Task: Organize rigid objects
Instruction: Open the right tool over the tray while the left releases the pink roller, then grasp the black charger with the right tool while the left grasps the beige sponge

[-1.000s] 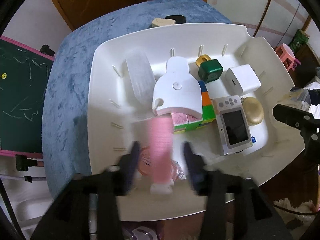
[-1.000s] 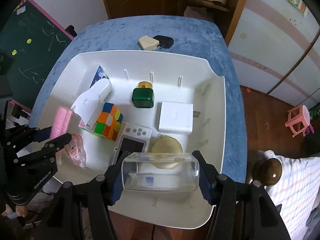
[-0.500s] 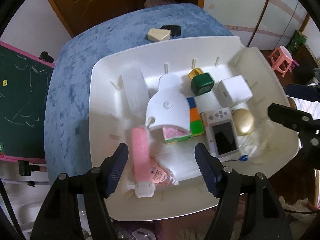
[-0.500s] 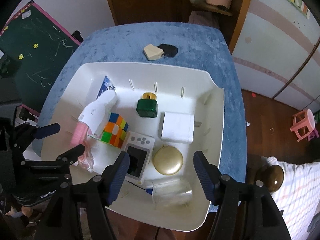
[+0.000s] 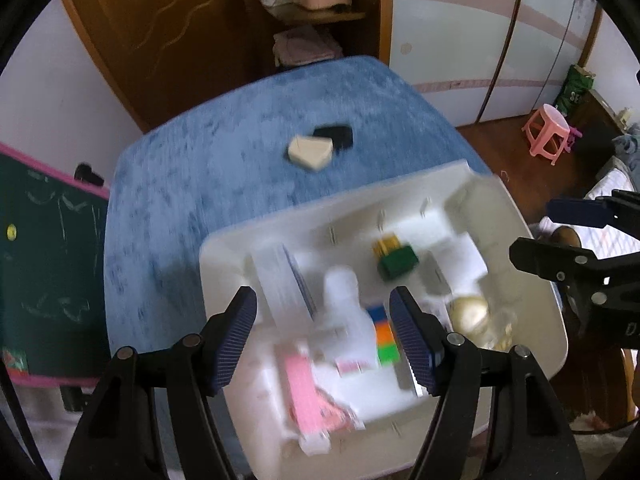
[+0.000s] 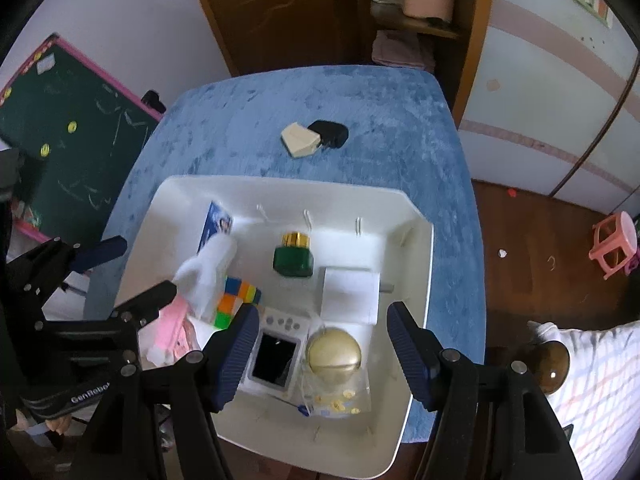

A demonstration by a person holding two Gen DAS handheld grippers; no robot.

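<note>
A white tray (image 6: 416,280) on the blue table holds a green bottle with a gold cap (image 6: 293,256), a white box (image 6: 351,290), a colour cube (image 6: 236,300), a white handheld device (image 6: 208,268), a small camera (image 6: 276,354), a gold round case (image 6: 334,352), a clear plastic box (image 6: 340,400) and a pink brush (image 5: 302,392). My left gripper (image 5: 322,338) is open and empty above the tray's left part. My right gripper (image 6: 320,354) is open and empty above the camera and gold case. A beige object (image 6: 300,140) and a black object (image 6: 328,133) lie on the table beyond the tray.
A green chalkboard (image 6: 68,128) stands left of the table. A wooden door and a shelf are behind it. A pink stool (image 6: 614,244) stands on the wooden floor at the right. The blue table (image 6: 380,112) shows bare cloth beyond the tray.
My left gripper let go of the pink brush and my right gripper let go of the clear box; both lie in the tray. Both grippers opened and rose away from the tray.
</note>
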